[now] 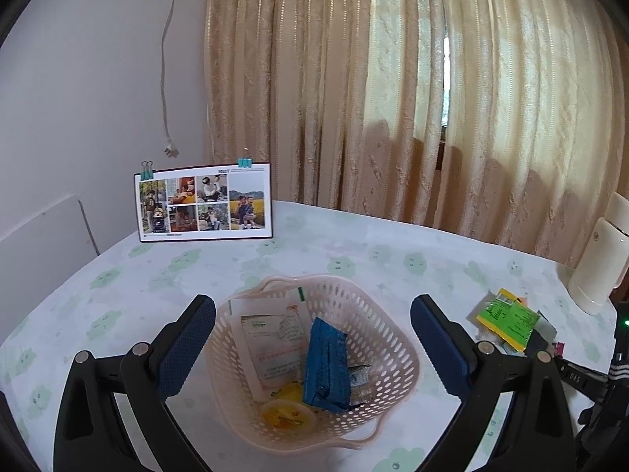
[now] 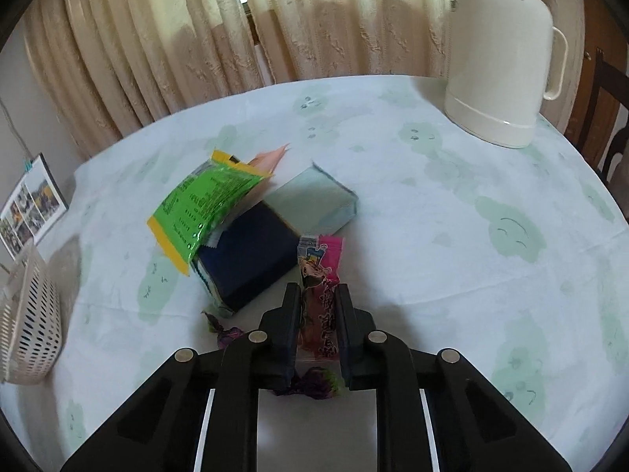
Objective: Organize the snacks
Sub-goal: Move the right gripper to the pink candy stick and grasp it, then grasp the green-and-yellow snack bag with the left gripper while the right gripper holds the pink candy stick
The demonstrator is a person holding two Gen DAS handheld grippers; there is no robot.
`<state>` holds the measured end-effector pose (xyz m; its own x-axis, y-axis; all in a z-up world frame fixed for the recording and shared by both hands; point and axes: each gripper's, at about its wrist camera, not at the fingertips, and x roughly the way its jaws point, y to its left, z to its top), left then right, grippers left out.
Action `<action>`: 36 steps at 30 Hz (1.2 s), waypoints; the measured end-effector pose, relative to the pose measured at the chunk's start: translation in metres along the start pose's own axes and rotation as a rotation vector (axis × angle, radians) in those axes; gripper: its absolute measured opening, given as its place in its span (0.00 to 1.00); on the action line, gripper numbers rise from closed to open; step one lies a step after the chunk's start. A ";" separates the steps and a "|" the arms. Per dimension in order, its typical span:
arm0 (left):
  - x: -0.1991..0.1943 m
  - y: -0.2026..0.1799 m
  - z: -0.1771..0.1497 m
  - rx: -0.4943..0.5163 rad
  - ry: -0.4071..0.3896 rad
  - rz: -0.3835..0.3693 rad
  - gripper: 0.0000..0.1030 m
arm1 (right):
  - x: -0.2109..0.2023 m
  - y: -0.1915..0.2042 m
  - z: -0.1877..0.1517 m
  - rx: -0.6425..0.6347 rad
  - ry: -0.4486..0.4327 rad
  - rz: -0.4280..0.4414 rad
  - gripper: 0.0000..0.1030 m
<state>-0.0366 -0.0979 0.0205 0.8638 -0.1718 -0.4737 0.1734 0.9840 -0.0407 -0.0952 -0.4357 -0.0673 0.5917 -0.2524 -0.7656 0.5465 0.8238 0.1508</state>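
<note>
Curtained window wall behind a round surface [image 2: 432,204] under a pale cloth with green smiley clouds. Pink basket [image 1: 377,314], holding 1 blue packet [image 1: 328,365] and white sachets, sits between the wide-open fingers of the left claw [image 1: 313,348]. Right claw [image 2: 317,306] clamps the pink snack stick [image 2: 319,275], which lies beside a dark blue box [image 2: 251,259] and a green packet [image 2: 204,208].

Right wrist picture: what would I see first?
First, the right tool pinching a pink printed snack packet near the table's front. Behind it a shiny green-and-yellow snack bag leans on a dark blue box. A tall cream plastic jug stands at the far right.
</note>
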 end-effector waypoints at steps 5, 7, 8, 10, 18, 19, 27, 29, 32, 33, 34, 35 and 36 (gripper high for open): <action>-0.001 -0.007 -0.003 0.021 -0.006 -0.016 0.97 | -0.012 -0.015 0.003 0.043 -0.026 0.016 0.17; -0.001 -0.011 -0.004 0.032 -0.007 -0.024 0.97 | -0.017 -0.022 0.003 0.060 -0.037 0.024 0.17; -0.002 -0.014 -0.005 0.039 -0.011 -0.031 0.97 | -0.019 -0.024 0.003 0.065 -0.041 0.022 0.17; -0.004 -0.018 -0.006 0.049 -0.019 -0.045 0.97 | -0.023 -0.029 0.002 0.073 -0.048 0.020 0.17; -0.009 -0.046 -0.014 0.098 -0.041 -0.187 0.97 | -0.036 -0.042 -0.007 0.081 -0.078 0.063 0.18; -0.008 -0.051 -0.013 0.106 -0.037 -0.204 0.97 | -0.037 -0.043 -0.008 0.079 -0.080 0.067 0.18; 0.018 -0.111 -0.003 0.205 0.085 -0.423 0.99 | -0.037 -0.047 -0.013 0.066 -0.081 0.087 0.18; 0.031 -0.129 -0.001 0.220 0.139 -0.492 0.99 | -0.036 -0.048 -0.013 0.074 -0.076 0.095 0.18; 0.052 -0.156 -0.001 0.244 0.191 -0.534 0.99 | -0.037 -0.049 -0.014 0.081 -0.070 0.096 0.18; 0.059 -0.164 -0.001 0.257 0.195 -0.542 0.99 | -0.037 -0.050 -0.013 0.089 -0.068 0.099 0.18; 0.067 -0.173 -0.003 0.268 0.206 -0.556 0.99 | -0.037 -0.051 -0.013 0.098 -0.065 0.104 0.18; 0.073 -0.180 -0.004 0.276 0.219 -0.565 0.99 | -0.036 -0.053 -0.013 0.106 -0.059 0.109 0.18; 0.081 -0.187 -0.005 0.287 0.241 -0.585 0.99 | -0.035 -0.055 -0.013 0.118 -0.053 0.112 0.18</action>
<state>-0.0015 -0.2958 -0.0151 0.4671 -0.6223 -0.6282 0.7256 0.6758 -0.1299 -0.1536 -0.4650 -0.0570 0.6818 -0.1914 -0.7061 0.5390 0.7839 0.3080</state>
